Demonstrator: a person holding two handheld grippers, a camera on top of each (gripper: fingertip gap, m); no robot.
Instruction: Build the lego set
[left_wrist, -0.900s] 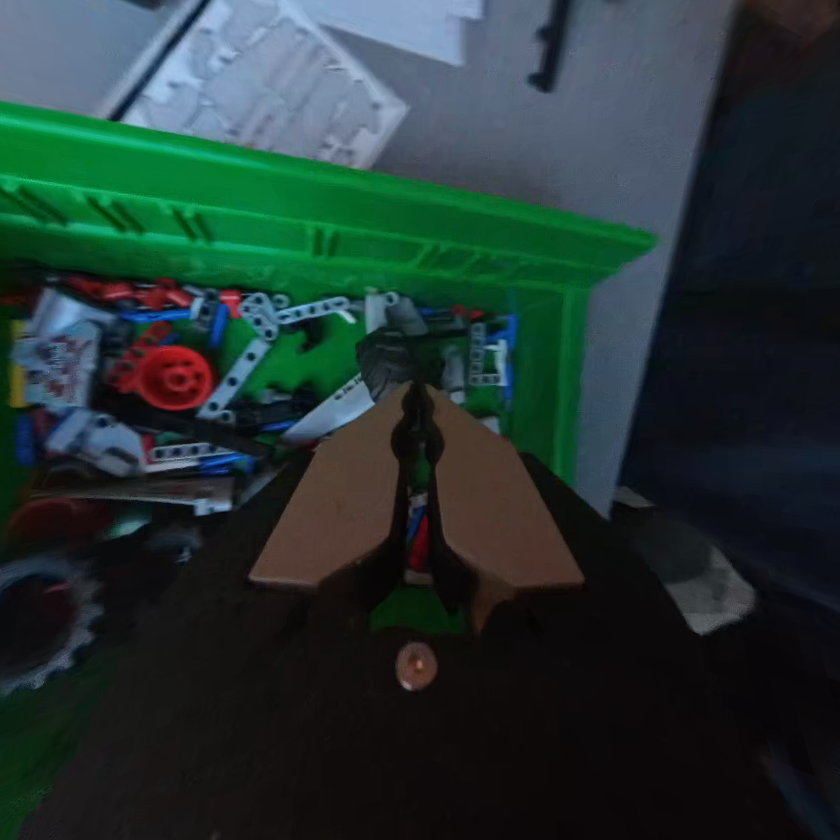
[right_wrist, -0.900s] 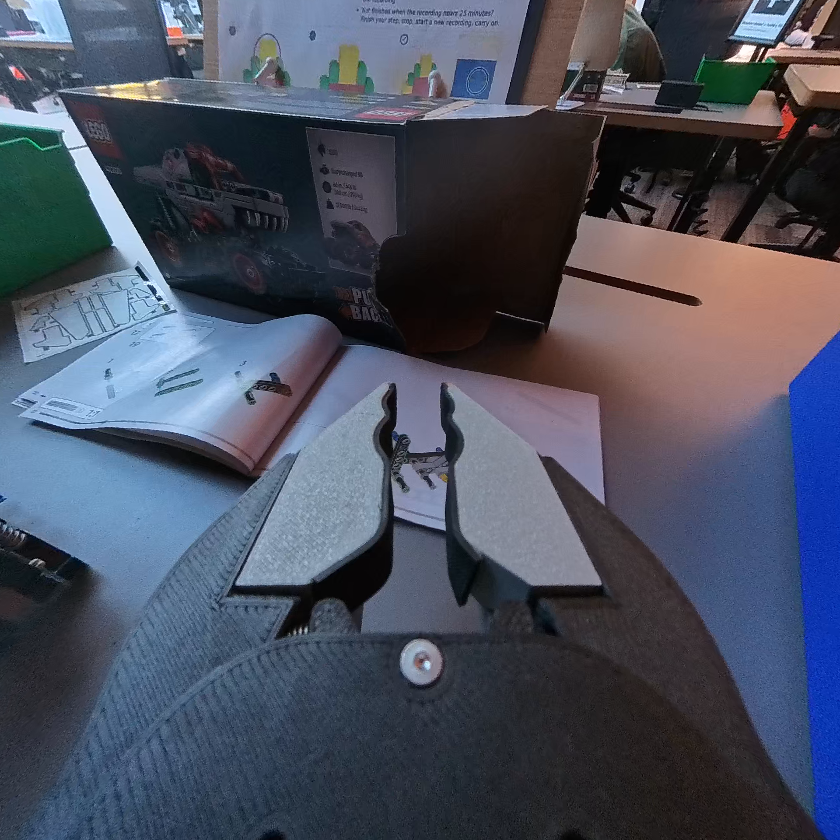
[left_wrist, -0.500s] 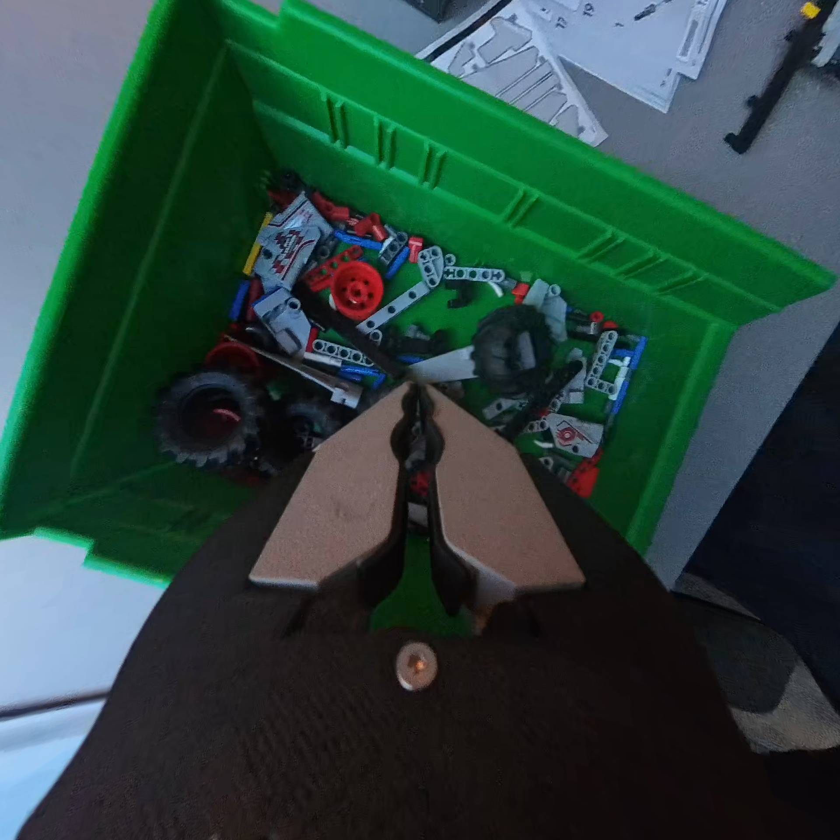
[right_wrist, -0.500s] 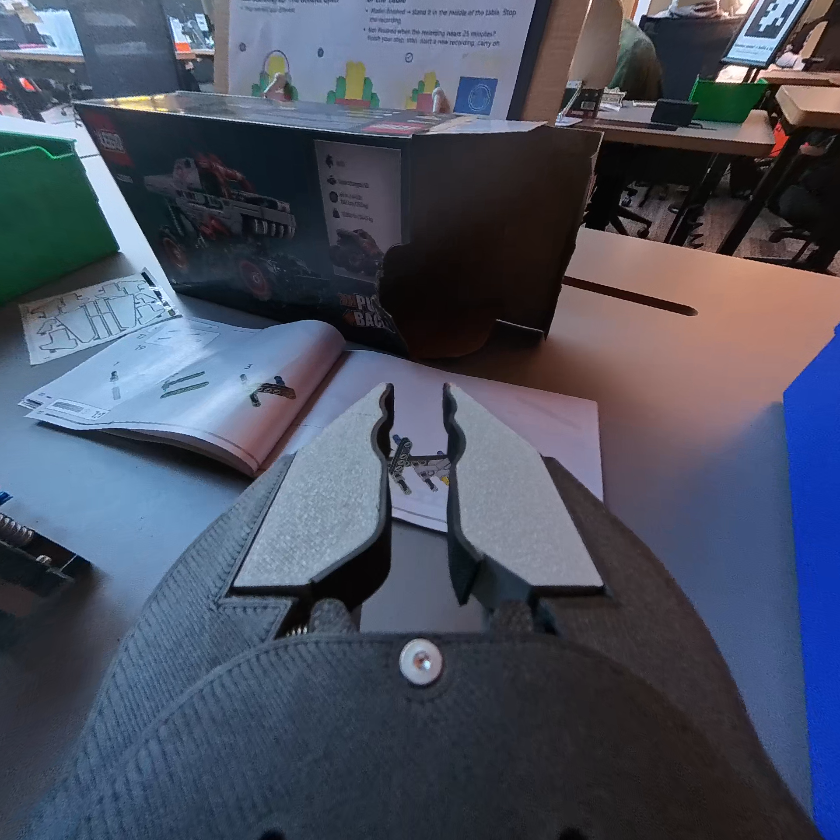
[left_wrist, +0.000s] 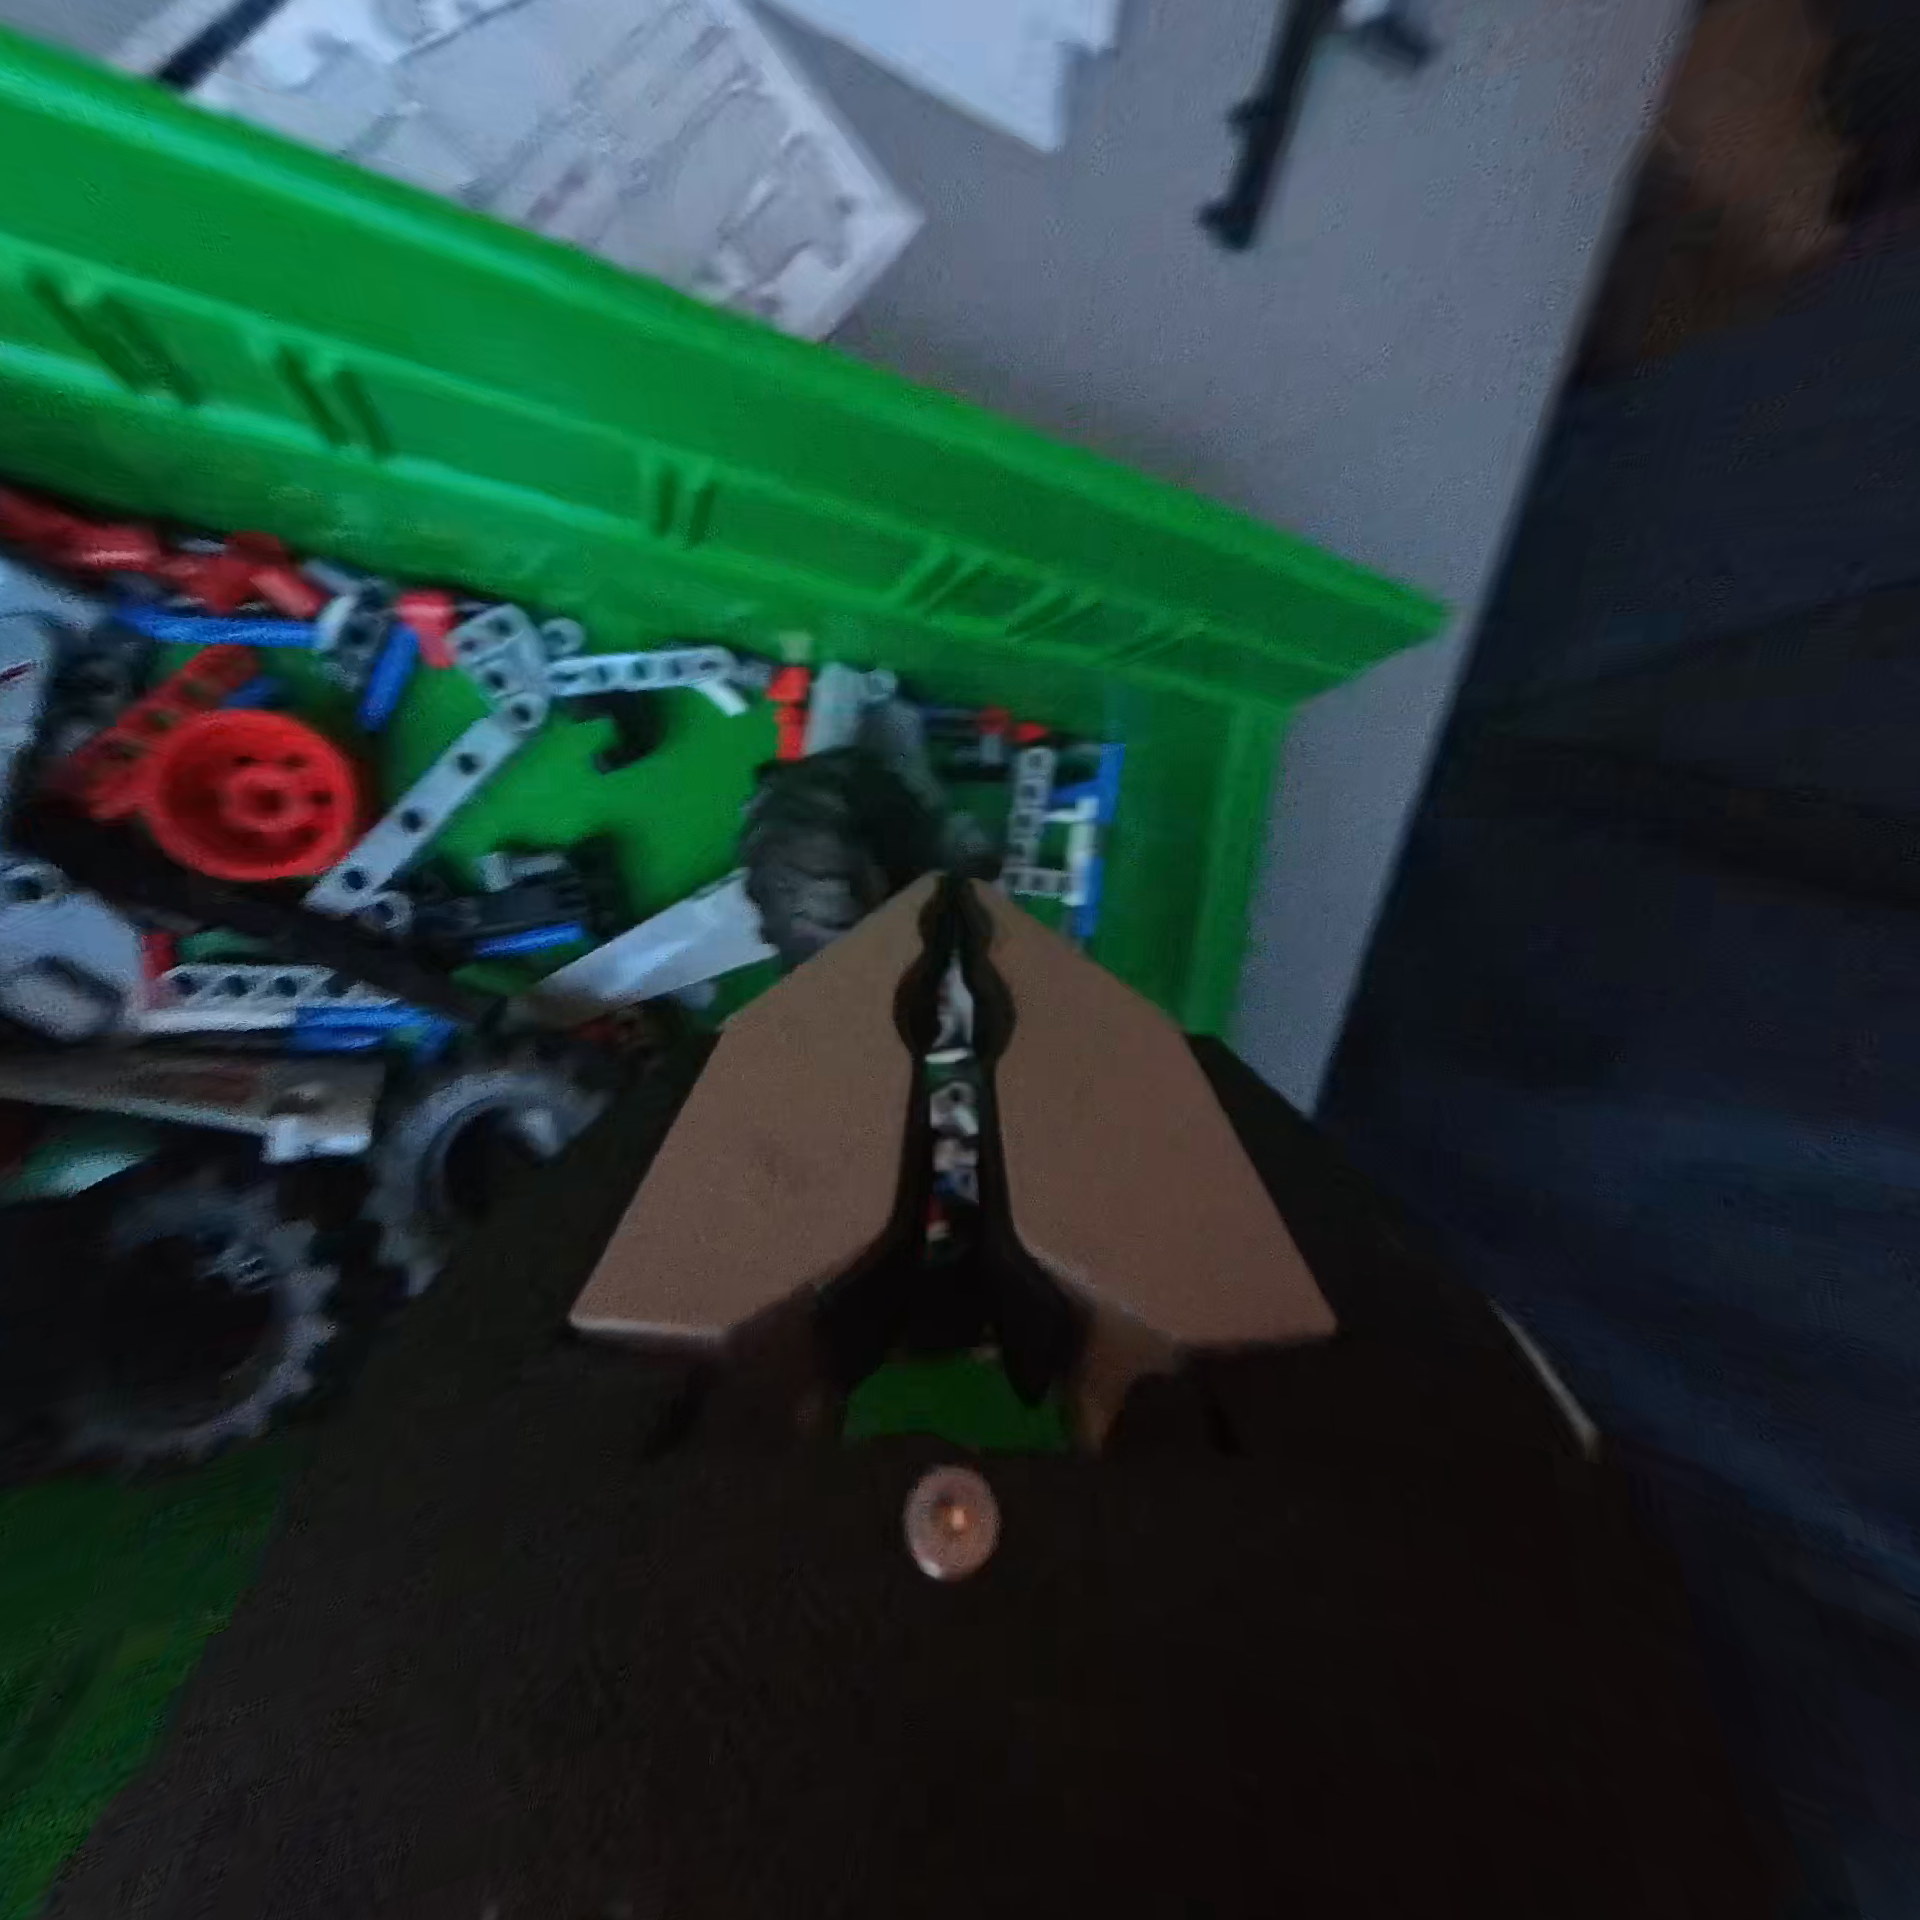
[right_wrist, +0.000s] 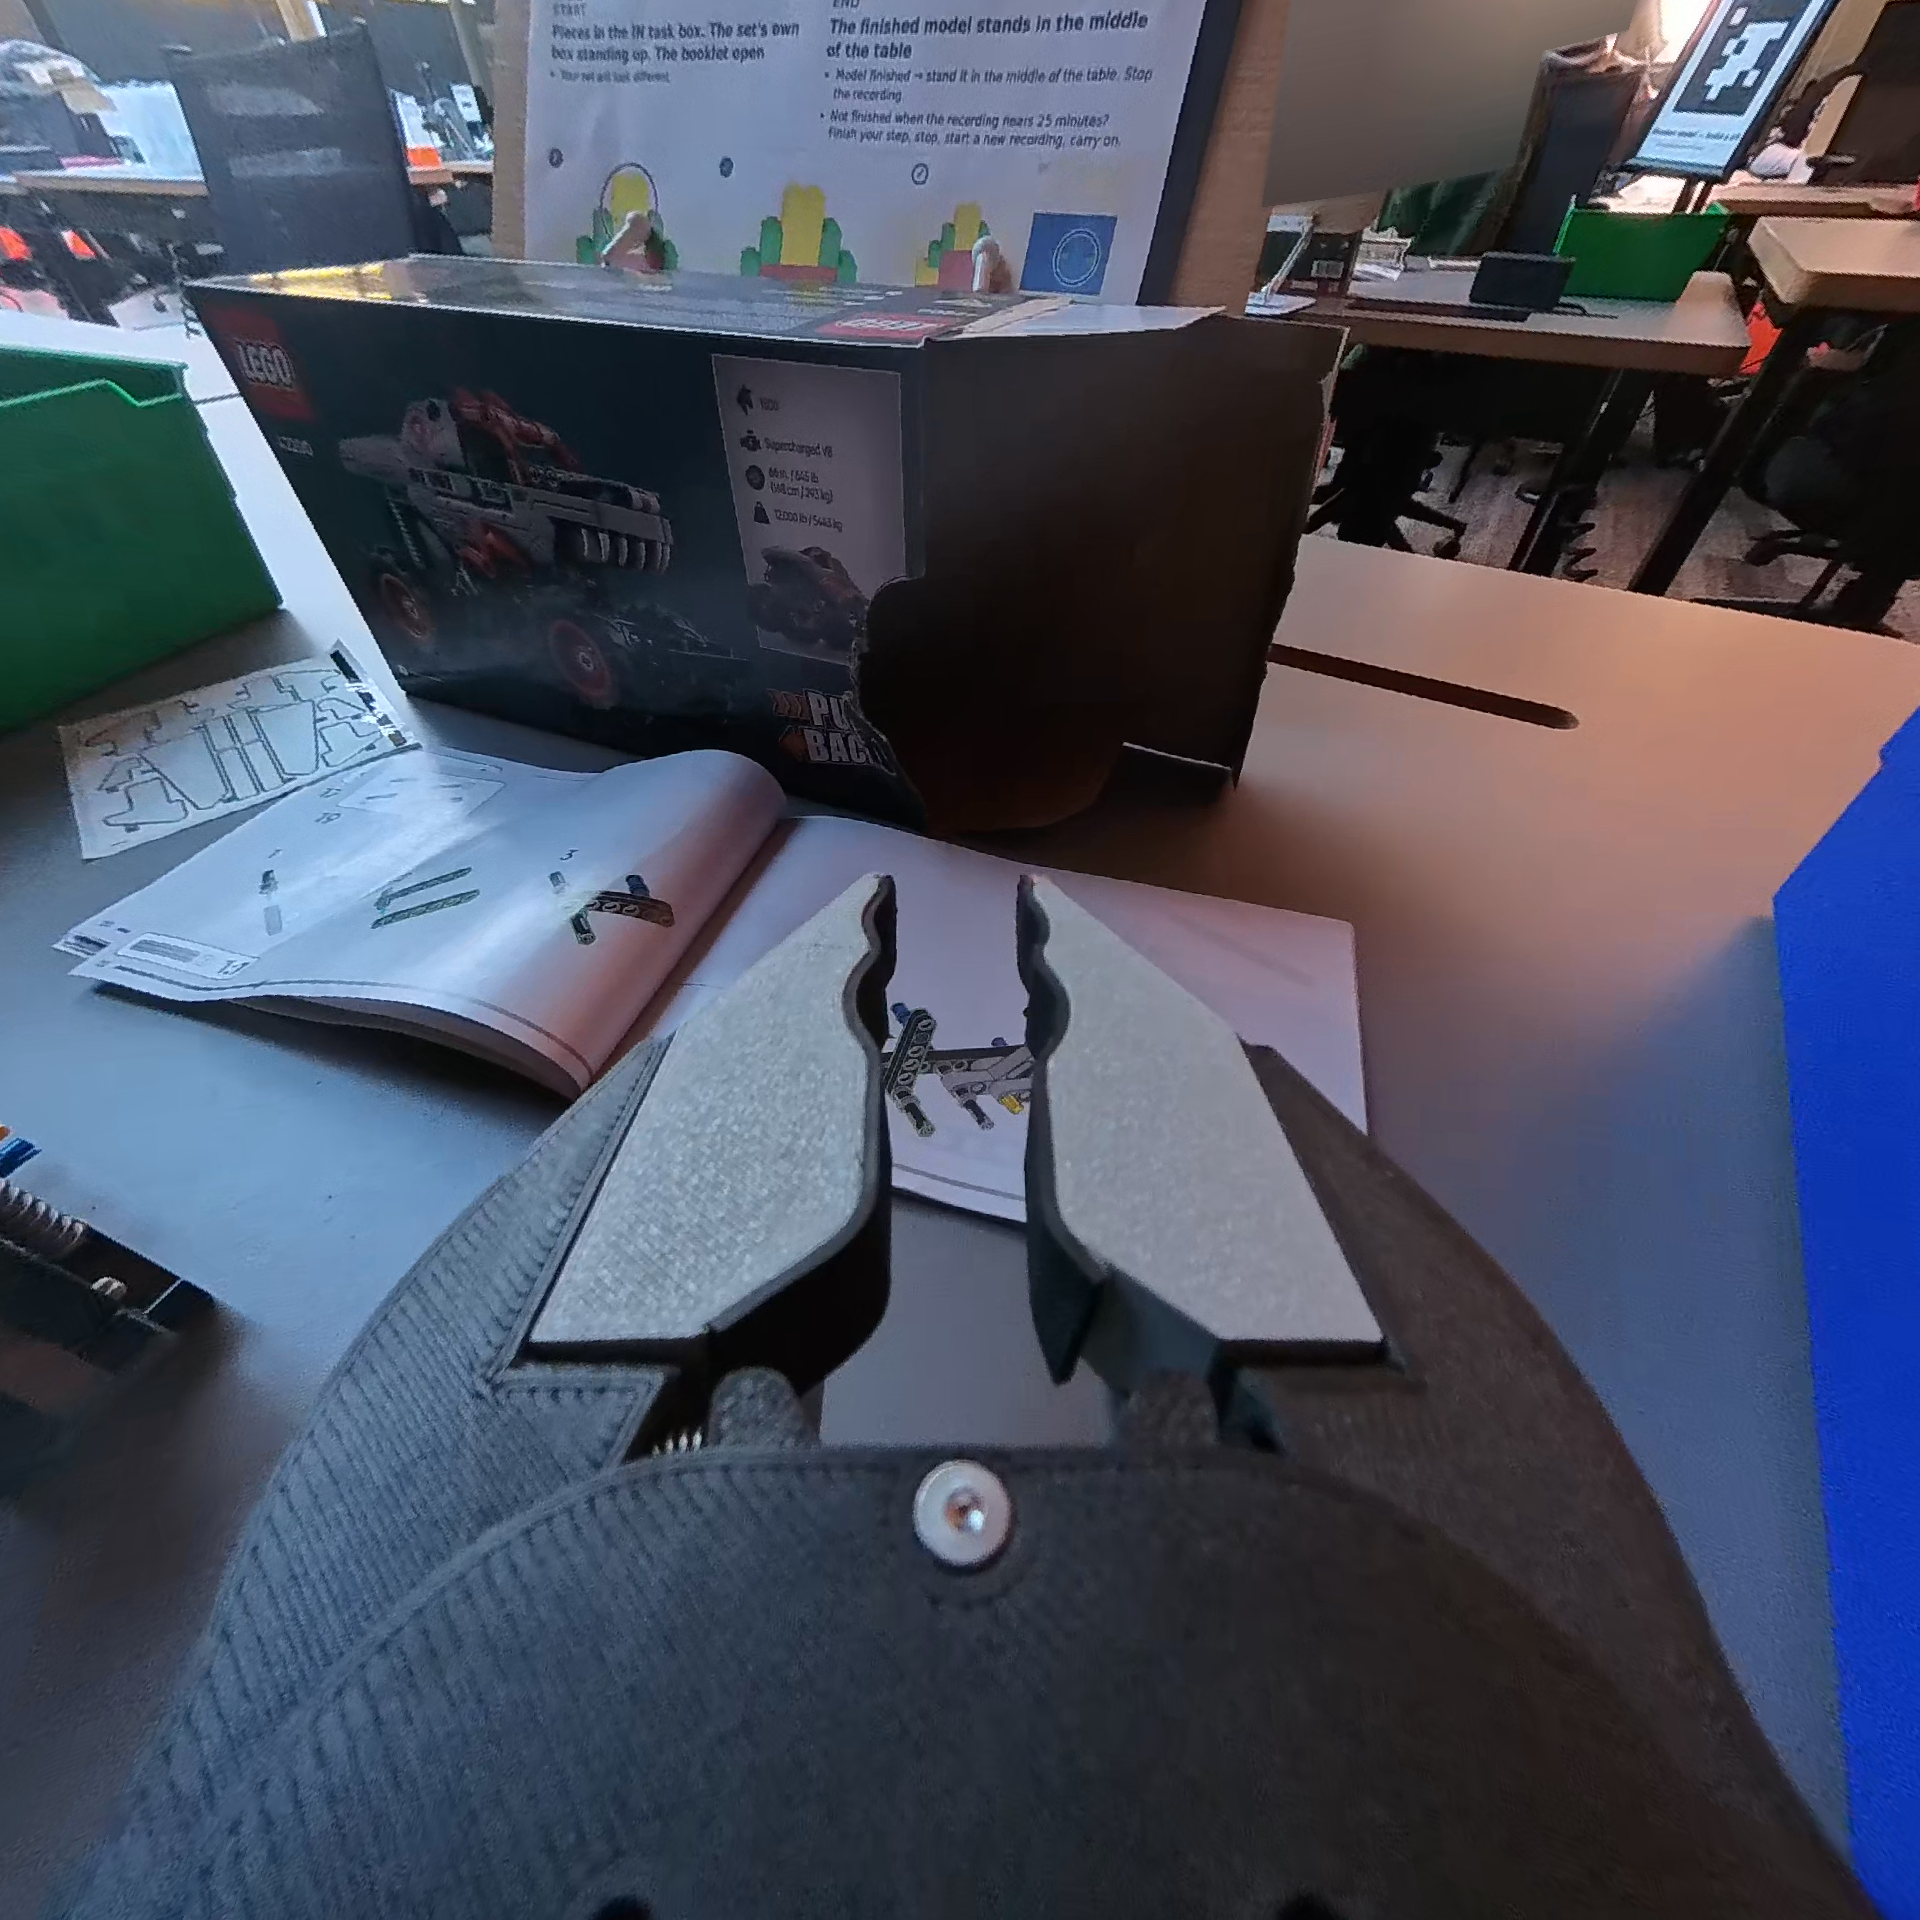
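Observation:
The green bin (left_wrist: 727, 436) holds several loose lego parts: a red wheel hub (left_wrist: 255, 800), a grey holed beam (left_wrist: 436, 810), a black tyre (left_wrist: 842, 842) and a bigger tyre (left_wrist: 197, 1340) at lower left. My left gripper (left_wrist: 951, 894) is low inside the bin, jaws shut, tips right beside the black tyre; the view is blurred and I see nothing held. My right gripper (right_wrist: 956, 894) is open and empty, hovering over the open instruction booklet (right_wrist: 499, 914) on the table.
The lego set box (right_wrist: 644, 520) stands behind the booklet. A sticker sheet (right_wrist: 229, 748) lies by the green bin (right_wrist: 104, 520). A dark partial assembly (right_wrist: 62, 1278) sits at the left edge. A blue object (right_wrist: 1860, 1143) is at the right.
My left gripper rose high above the bin half a second ago and has dropped back down among the parts near the black tyre. The right gripper has barely moved.

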